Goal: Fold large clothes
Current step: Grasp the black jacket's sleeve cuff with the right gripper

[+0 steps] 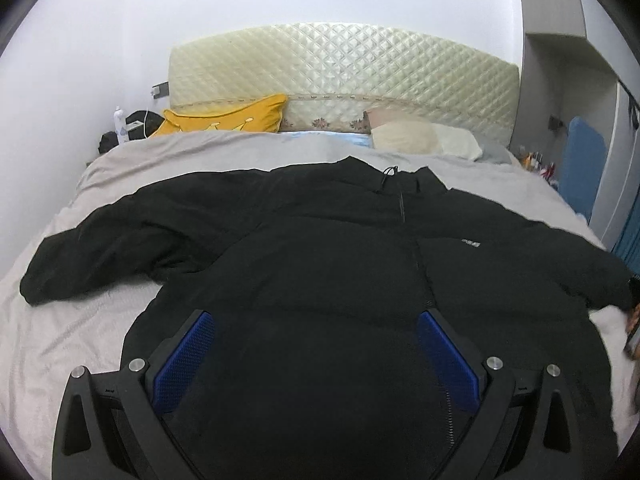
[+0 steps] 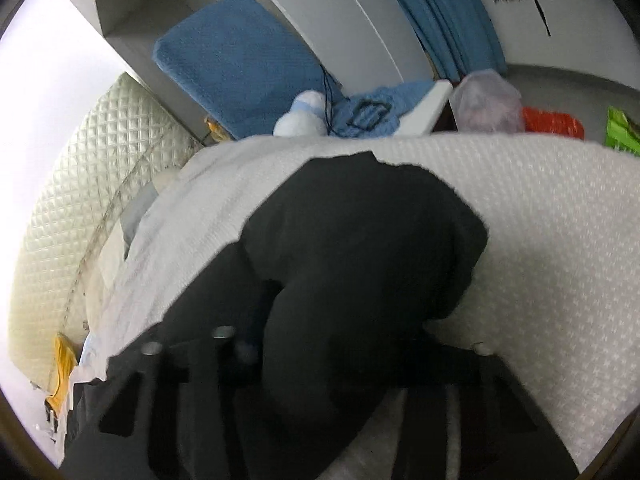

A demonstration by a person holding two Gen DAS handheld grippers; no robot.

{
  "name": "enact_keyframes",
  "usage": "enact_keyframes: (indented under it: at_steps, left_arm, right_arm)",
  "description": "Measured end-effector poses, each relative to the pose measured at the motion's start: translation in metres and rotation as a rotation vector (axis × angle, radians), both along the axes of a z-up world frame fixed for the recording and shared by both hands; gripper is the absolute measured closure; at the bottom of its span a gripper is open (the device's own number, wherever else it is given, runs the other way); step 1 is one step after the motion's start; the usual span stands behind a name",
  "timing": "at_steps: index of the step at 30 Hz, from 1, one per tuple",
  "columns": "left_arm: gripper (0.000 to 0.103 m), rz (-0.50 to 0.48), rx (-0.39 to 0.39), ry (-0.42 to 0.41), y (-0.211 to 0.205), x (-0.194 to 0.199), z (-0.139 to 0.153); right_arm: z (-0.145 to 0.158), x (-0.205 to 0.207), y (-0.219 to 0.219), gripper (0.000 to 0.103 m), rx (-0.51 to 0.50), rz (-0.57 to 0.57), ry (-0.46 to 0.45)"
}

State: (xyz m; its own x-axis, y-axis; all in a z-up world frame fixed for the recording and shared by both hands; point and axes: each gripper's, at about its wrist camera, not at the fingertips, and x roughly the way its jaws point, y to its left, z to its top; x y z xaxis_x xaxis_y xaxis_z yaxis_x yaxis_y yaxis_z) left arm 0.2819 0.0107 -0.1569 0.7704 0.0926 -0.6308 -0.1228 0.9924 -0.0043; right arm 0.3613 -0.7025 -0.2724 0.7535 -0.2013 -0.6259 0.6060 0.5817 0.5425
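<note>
A large black padded jacket [image 1: 328,248] lies spread front-up on the bed, collar toward the headboard, sleeves out to both sides. My left gripper [image 1: 316,356] is open above the jacket's lower middle, its blue pads [image 1: 184,356] wide apart and empty. In the right wrist view the jacket's right sleeve [image 2: 360,248] bulges up between the fingers of my right gripper [image 2: 344,344], which appears shut on it; the fabric hides the fingertips and the view is blurred.
The grey bedsheet [image 1: 60,344] covers the bed. A yellow pillow [image 1: 224,118], cream pillows [image 1: 424,136] and a quilted headboard [image 1: 344,64] are at the far end. A blue cushion [image 2: 236,60], blue curtain [image 2: 440,12] and bagged items [image 2: 488,100] stand beyond the bed's right edge.
</note>
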Motion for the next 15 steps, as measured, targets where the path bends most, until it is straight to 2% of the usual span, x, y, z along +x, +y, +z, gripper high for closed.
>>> enact_keyframes:
  at_steps: [2, 4, 8, 13, 15]
  left_arm:
    - [0.0, 0.003, 0.005, 0.006, 0.001, -0.001, -0.001]
    - [0.0, 0.006, 0.008, 0.005, 0.003, -0.004, 0.0]
    - [0.0, -0.001, 0.002, -0.016, 0.014, -0.015, 0.004]
    - [0.0, 0.025, -0.065, -0.009, 0.034, -0.02, 0.011]
    - [0.0, 0.064, 0.004, -0.011, 0.037, -0.024, 0.013]
  right_arm:
    - [0.007, -0.002, -0.001, 0.086, -0.011, -0.002, -0.006]
    - [0.023, -0.006, 0.0, 0.091, -0.042, 0.008, -0.004]
    - [0.06, -0.021, 0.002, 0.094, -0.118, 0.03, -0.012]
    - [0.119, -0.041, 0.01, 0.094, -0.171, 0.035, -0.04]
    - [0.152, -0.044, 0.025, 0.094, -0.233, 0.057, -0.04]
